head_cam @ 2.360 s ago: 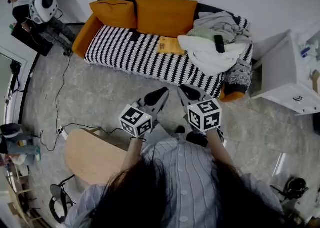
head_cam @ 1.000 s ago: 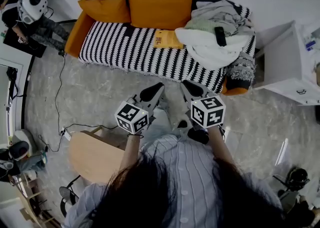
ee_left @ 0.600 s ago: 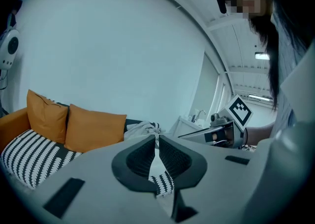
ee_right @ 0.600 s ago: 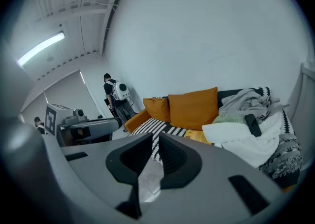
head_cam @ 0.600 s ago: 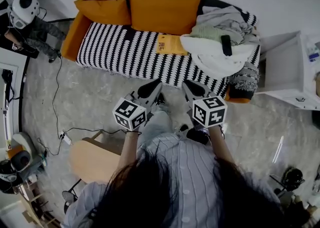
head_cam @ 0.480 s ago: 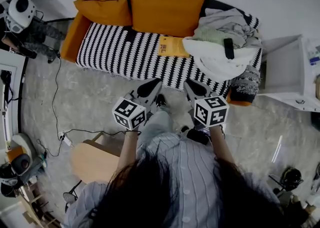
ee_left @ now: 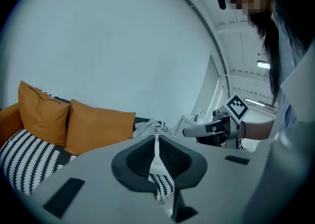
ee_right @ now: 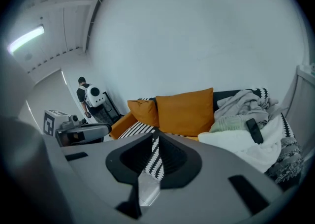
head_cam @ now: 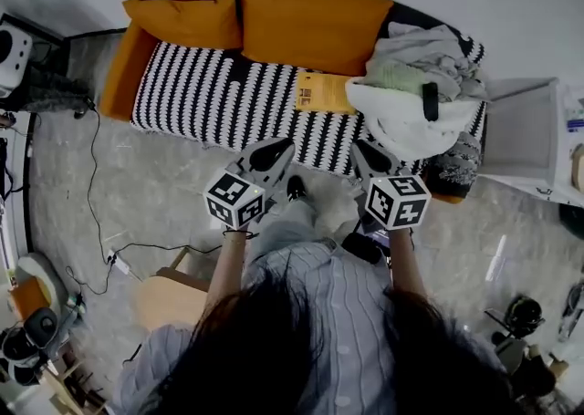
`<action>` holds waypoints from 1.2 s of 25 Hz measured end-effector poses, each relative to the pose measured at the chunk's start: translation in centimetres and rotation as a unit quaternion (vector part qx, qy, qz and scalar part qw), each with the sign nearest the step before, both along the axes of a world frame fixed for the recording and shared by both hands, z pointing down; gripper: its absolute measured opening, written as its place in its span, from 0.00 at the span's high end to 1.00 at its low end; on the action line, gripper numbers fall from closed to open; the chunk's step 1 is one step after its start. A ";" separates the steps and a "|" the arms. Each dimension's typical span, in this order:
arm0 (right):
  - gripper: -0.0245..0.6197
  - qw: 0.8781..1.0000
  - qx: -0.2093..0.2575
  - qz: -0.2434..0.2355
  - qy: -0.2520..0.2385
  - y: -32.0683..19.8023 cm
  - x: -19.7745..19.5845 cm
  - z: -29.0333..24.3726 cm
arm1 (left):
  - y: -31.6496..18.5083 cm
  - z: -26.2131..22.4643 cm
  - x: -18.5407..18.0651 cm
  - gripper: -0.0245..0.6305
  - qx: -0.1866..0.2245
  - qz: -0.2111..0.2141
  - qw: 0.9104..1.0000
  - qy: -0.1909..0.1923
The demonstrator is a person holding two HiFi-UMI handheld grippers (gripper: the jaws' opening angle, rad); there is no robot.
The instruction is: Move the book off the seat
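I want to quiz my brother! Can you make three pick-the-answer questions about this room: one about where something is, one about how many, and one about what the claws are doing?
1. Where is the book?
A. On the floor
B. On the striped sofa seat, beside the blanket pile
C. On top of a cushion

2. How many orange cushions are on the sofa?
A. One
B. Two
C. Four

3. What are the left claw and right claw doing?
A. Both shut, empty
B. Both gripping the book
C. Both wide open

Answers: B, it lies on the stripes next to the blankets; B, two sit side by side; A, each claw's view shows its jaws together with nothing between them.
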State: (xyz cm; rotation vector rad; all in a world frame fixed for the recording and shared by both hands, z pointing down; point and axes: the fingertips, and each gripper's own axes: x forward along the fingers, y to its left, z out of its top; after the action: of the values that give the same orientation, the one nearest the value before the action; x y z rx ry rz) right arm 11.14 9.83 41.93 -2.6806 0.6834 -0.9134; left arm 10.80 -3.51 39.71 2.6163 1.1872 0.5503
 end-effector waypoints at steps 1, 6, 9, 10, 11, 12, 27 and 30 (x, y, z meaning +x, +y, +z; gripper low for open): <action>0.89 1.000 0.000 0.009 0.000 0.2 0.6 0.0 | -0.2 0.1 0.7 0.94 -0.002 0.005 1.000 0.000; 0.89 0.999 -0.005 0.041 -0.002 1.5 2.8 0.4 | -0.5 0.8 3.3 0.94 -0.011 0.024 1.000 -0.004; 0.89 0.999 -0.006 0.051 -0.005 2.2 4.0 0.7 | -0.1 1.5 4.4 0.94 -0.010 0.033 0.999 -0.012; 0.89 0.999 -0.007 0.052 -0.006 2.4 4.5 0.9 | 0.0 1.8 4.8 0.94 -0.009 0.036 0.999 -0.015; 0.88 0.999 -0.007 0.052 -0.007 2.7 5.0 1.1 | 0.3 2.2 5.1 0.94 -0.007 0.038 0.999 -0.019; 0.89 0.999 -0.008 0.050 -0.007 2.9 5.4 1.3 | 0.5 2.6 5.4 0.94 -0.004 0.040 0.999 -0.024; 0.88 0.997 -0.020 0.005 -0.076 4.5 13.0 12.3 | 1.7 10.0 13.4 0.93 0.022 0.010 0.997 -0.076; 0.88 0.997 -0.020 -0.005 -0.080 4.1 14.1 14.6 | 1.9 12.1 15.4 0.91 0.025 0.010 0.996 -0.086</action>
State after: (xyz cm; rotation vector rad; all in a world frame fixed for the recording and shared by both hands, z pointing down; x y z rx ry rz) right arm 25.27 13.98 56.51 -2.6030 0.6498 -1.1410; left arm 26.16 -1.66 51.81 2.5394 1.1600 0.8028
